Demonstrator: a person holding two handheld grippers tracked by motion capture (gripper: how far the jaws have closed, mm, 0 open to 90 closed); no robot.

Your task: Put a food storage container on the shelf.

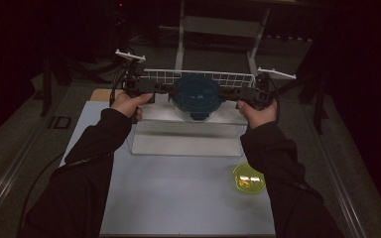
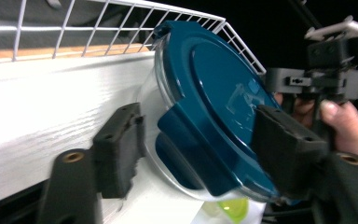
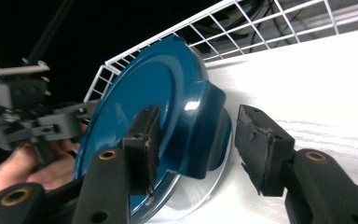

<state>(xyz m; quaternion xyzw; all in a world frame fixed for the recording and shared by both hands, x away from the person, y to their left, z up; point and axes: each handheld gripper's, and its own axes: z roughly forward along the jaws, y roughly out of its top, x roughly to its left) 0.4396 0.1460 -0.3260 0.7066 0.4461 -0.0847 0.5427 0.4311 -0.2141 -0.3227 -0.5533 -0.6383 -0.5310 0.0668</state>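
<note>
Both grippers flank the lidded glass container (image 1: 197,97) over the wire rack (image 1: 228,78).
Left gripper (image 2: 196,149) and right gripper (image 3: 198,149) jaws wide, unclamped; risk: tilted container slips, hits counter (image 1: 178,193).

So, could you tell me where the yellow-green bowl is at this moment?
In the high view, the yellow-green bowl sits on the white mat near its right edge, beside the person's right sleeve.

Dim, dark-edged high view; brighter, slightly blurred close-ups with lid (image 3: 168,88) glare.

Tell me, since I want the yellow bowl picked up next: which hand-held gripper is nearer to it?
Right. The right hand-held gripper is at the blue-lidded container, up-table on the yellow bowl side; the left hand-held gripper is across the container, farther away.
</note>
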